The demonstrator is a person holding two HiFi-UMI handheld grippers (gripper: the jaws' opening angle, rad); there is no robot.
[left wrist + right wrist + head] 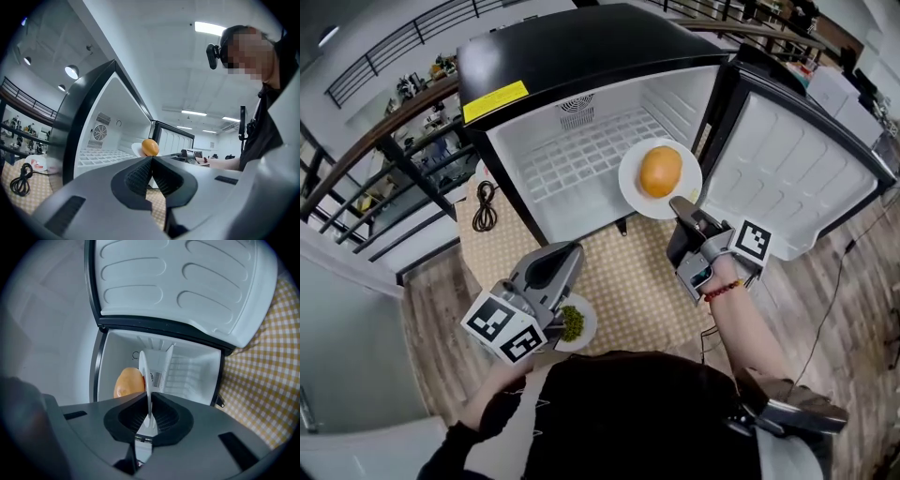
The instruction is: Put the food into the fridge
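Checked cloth (628,281) covers the floor. Right gripper (680,204): jaws nearly together, clamped on the rim of a white plate (630,183) at its 12 o'clock. An orange-brown round food (660,172) sits on the plate, at the mouth of the open fridge (581,47); the door (787,169) is at 3 o'clock. Left gripper (572,251): jaws together, empty, at the plate's 7 o'clock. A small plate of greens (573,323) lies at its 6 o'clock.

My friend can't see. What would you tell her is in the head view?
The right tool holds a white plate by its rim, with a round orange food on it, at the open fridge. The left tool is shut and empty, above a small plate of green food.
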